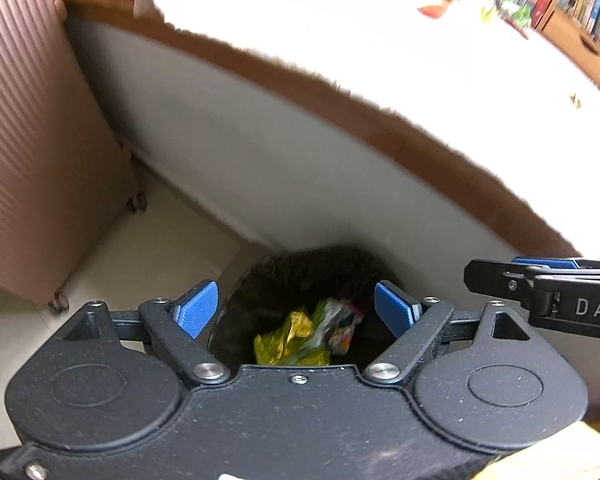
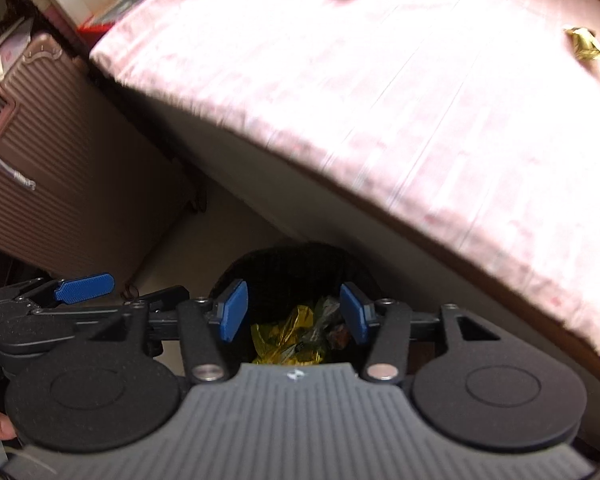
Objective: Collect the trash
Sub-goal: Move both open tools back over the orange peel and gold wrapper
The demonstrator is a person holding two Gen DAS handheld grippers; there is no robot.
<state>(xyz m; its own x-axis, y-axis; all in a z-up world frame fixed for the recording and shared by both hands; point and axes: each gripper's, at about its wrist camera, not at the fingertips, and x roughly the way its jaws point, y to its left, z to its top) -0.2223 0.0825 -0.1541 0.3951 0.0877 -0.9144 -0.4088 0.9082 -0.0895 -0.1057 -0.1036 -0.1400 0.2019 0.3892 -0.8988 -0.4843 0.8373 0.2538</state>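
Hovering above the dark round bin (image 1: 300,280), left gripper (image 1: 296,308) spread wide, empty; crumpled yellow foil wrappers (image 1: 288,340) already inside. Risk: clipping the brown bed rim (image 1: 380,120) beside the ribbed pink suitcase (image 1: 40,140).

Right gripper (image 2: 294,314) likewise parted, empty. More scraps (image 2: 584,44) on the pink striped sheet (image 2: 380,100); could snag fabric.

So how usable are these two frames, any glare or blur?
Left wrist view: the bed cover is blown out to white and slightly smeared; the bin interior is dark. Right wrist view: the cover keeps its pink stripes but shows motion blur; fisheye bends the bed edge in both.
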